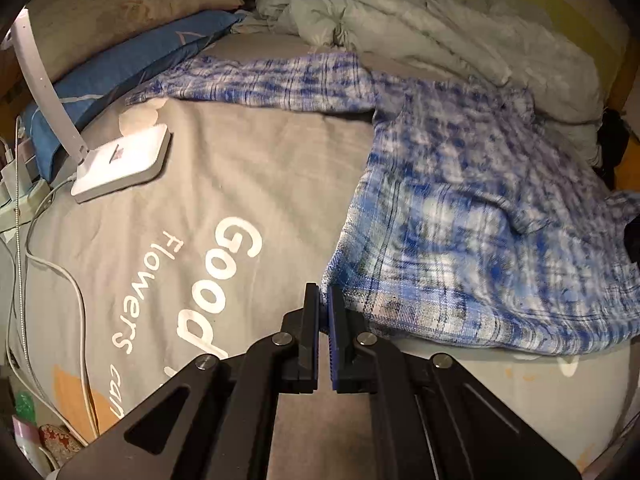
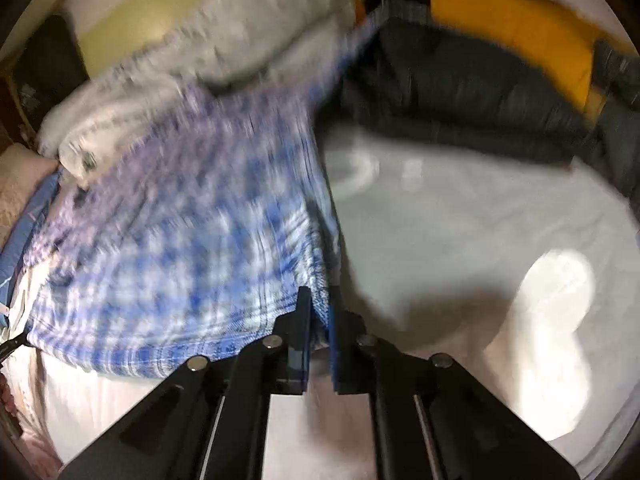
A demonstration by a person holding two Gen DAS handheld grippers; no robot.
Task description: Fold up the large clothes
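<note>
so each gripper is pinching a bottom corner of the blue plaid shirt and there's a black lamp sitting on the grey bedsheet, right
Nearly. The lamp is white, not black; the left wrist view shows it on the grey bedsheet. The rest holds: the left gripper and right gripper each have their jaws closed on a bottom corner of the blue plaid shirt.

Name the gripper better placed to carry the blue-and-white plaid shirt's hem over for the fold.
Probably right: the right gripper has the blue-and-white plaid shirt hem between its fingers; the left gripper sits beside the corner.
</note>
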